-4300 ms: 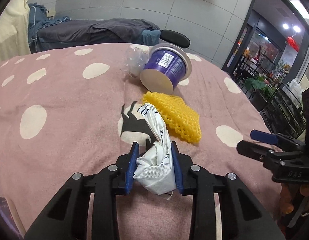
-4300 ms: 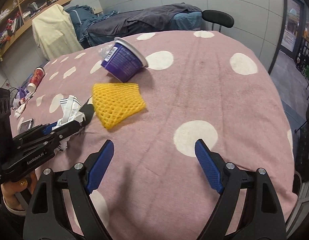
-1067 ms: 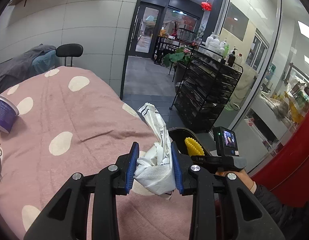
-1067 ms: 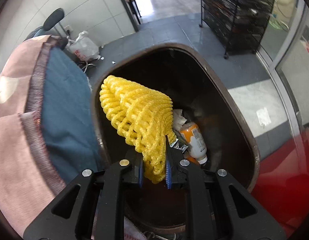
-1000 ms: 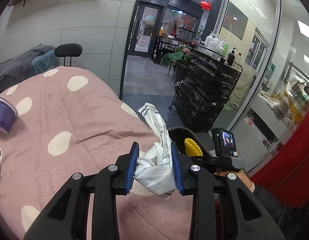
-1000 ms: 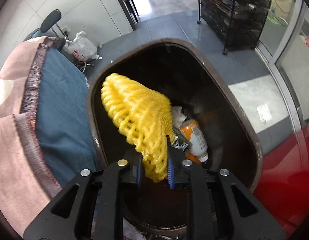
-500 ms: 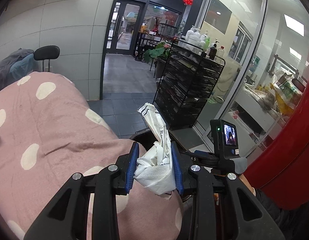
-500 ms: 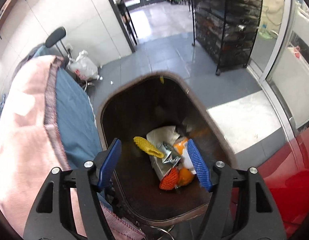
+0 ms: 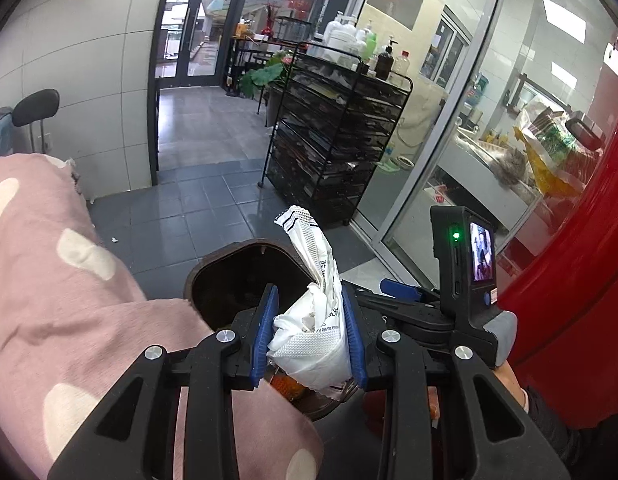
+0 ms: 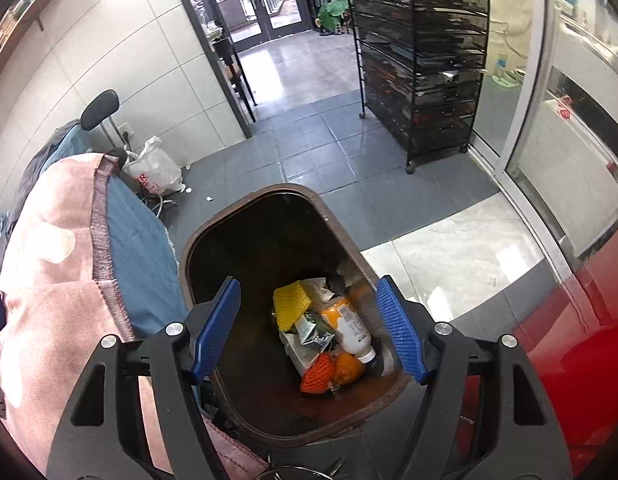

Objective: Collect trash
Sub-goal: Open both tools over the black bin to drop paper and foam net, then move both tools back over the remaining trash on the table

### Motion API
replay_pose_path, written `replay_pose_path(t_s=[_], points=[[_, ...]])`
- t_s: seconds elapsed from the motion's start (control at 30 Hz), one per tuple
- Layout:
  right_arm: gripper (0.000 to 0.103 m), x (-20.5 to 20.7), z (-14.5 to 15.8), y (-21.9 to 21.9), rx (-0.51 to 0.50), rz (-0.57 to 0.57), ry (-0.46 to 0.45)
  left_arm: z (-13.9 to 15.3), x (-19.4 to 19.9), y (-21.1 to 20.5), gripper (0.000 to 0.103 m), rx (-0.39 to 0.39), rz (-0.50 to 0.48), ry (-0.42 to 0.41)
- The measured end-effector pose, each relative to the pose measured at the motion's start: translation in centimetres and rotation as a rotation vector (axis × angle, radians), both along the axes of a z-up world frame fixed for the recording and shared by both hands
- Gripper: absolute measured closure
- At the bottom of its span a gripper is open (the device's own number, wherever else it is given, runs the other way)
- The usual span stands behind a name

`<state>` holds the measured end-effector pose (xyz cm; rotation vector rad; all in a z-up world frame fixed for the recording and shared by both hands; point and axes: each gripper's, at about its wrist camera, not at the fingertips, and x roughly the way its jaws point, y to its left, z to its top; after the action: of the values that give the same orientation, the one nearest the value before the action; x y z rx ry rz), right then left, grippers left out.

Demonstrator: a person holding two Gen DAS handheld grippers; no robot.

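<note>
Left gripper [image 9: 309,334]: blue pads pinching a crumpled white paper wrapper [image 9: 315,320] with black stripes and fine dot print; small dark print on its side, too small to read. Wrapper's twisted upper end standing up above the pads, held over the near rim of the dark brown oval plastic trash bin [image 9: 229,276].

Right gripper [image 10: 309,330]: blue ribbed pads spread wide, nothing between them, poised above the bin [image 10: 265,208] opening.

Right wrist view only: bin contents visible. Yellow foam fruit netting [image 10: 290,305] lying at the bottom, touching a white-and-orange plastic bottle [image 10: 351,330] with a printed label, text unreadable. Just below these, an orange-red foam net [image 10: 317,376], an orange fruit [image 10: 348,368] and torn carton scraps [image 10: 305,344]. White plastic bag [image 10: 155,172] with red lettering, not legible, on the grey tiled floor [image 10: 329,148] by the wall.

Left wrist view only: bin interior dark, contents mostly hidden behind the wrapper. Right gripper [image 9: 401,292] seen from the side, small rear screen and green indicator lit. Bottles standing atop the black wire shelf rack [image 9: 333,132].

Both views: pink white-spotted cloth [image 9: 69,280] on the table beside the bin; blue underlayer of cloth shown only in the right wrist view.
</note>
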<state>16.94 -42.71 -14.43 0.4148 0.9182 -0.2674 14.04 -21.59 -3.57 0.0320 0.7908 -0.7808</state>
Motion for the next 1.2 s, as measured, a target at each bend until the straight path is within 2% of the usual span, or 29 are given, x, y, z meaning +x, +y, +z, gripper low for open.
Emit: replay_pose_path(t_s=[0.47,0.57,0.63,0.73,0.9,1.2], points=[[0.032,-0.8,-0.8,-2.0,0.003,-0.047,0.018,-3.1,1.3,-3.6,0.069,0.074,-0.044,0.065],[0.032,-0.8,-0.9,-2.2,0.008,-0.052,0.021,-3.3,1.3,-4.1,0.056,0.085,-0.045,0.056],[0.032,-0.9,-1.0,-2.3,0.01,-0.054,0.023,-3.4,1.3,-4.2,0.038,0.085,-0.047,0.045],[0.032,-1.0,-1.0,-2.4,0.01,-0.053,0.027,-3.4,1.2,-4.0,0.026,0.079,-0.048,0.032],[0.032,-1.0,-1.0,-2.2,0.011,-0.047,0.025,-2.9,1.1,-3.6,0.02,0.056,-0.042,0.033],[0.032,-0.8,-0.2,-1.0,0.011,-0.007,0.002,-1.1,-0.7,-1.4,0.01,0.021,-0.018,-0.036]])
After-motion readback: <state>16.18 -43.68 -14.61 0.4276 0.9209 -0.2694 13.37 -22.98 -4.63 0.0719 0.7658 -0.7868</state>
